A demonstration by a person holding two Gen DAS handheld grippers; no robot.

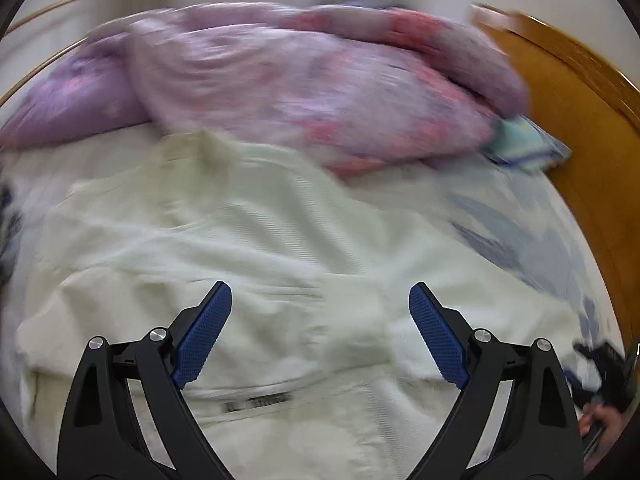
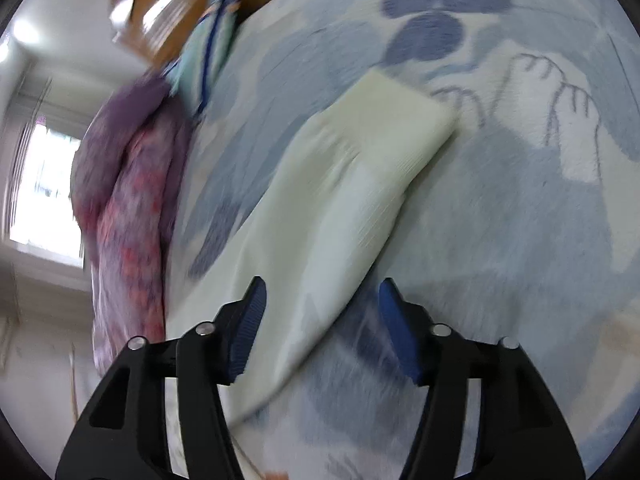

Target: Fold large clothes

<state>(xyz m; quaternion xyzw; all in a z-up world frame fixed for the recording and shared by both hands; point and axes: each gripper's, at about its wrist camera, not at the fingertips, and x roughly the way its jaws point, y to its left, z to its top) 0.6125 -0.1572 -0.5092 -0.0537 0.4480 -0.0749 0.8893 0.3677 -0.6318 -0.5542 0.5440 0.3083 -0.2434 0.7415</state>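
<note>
A large cream-white garment [image 1: 224, 248] lies spread on the bed, its neck label near the bottom of the left wrist view. My left gripper [image 1: 320, 300] is open just above the collar area, holding nothing. In the right wrist view, one sleeve of the garment [image 2: 352, 184] stretches away across the blue-patterned bedsheet [image 2: 520, 220], its ribbed cuff at the far end. My right gripper [image 2: 322, 292] is open over the sleeve's near part, holding nothing. Both views are motion-blurred.
A purple and pink quilt [image 1: 312, 92] is heaped at the far side of the bed, also in the right wrist view [image 2: 128, 184]. A wooden headboard [image 1: 572, 120] runs along the right. A small teal cloth [image 1: 524, 144] lies beside it. A window is behind.
</note>
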